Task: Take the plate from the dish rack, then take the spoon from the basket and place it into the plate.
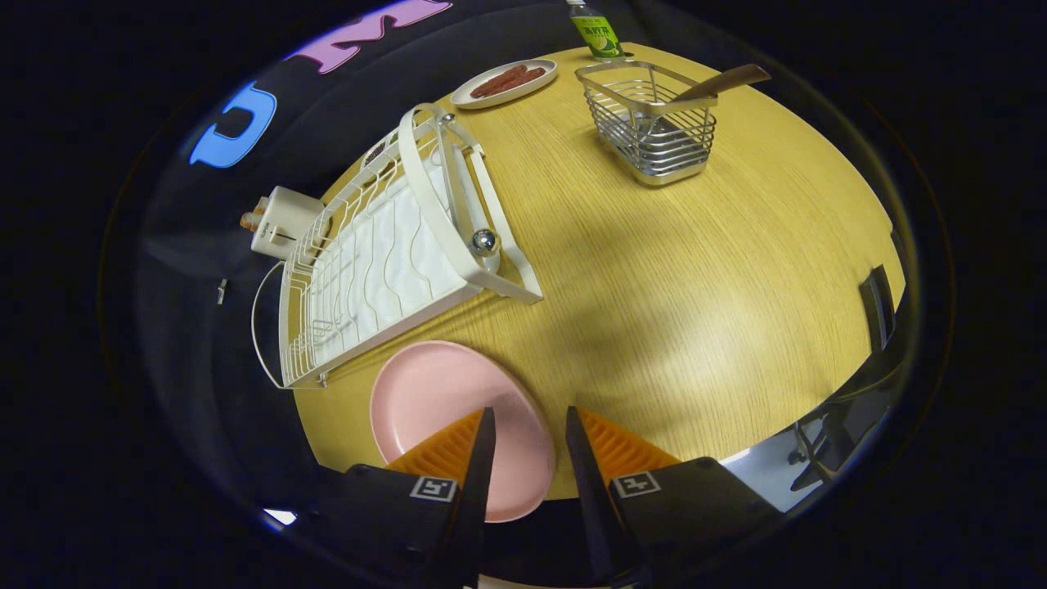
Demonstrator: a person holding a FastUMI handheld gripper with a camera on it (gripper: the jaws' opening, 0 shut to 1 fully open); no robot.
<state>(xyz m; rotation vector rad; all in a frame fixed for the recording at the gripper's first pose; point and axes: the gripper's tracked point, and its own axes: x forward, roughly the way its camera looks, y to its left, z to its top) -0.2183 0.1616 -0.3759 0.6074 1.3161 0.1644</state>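
Observation:
A pink plate (442, 409) lies flat on the wooden table (695, 286), close to its near edge and just in front of the white dish rack (384, 254). My gripper (527, 419) hovers above the plate's right rim, open, with nothing between its fingers. The left finger overlaps the plate in the view; the right finger stands over bare table. Far beyond the fingers stands a wire basket (654, 123), and the spoon (720, 82) leans in it with its wooden handle sticking out to the right.
An oval white dish with reddish sausages (505, 83) sits behind the rack. A green-labelled bottle (595, 31) stands at the far edge behind the basket. A small white box (282, 219) sits left of the rack. A dark chair (875, 303) shows past the table's right edge.

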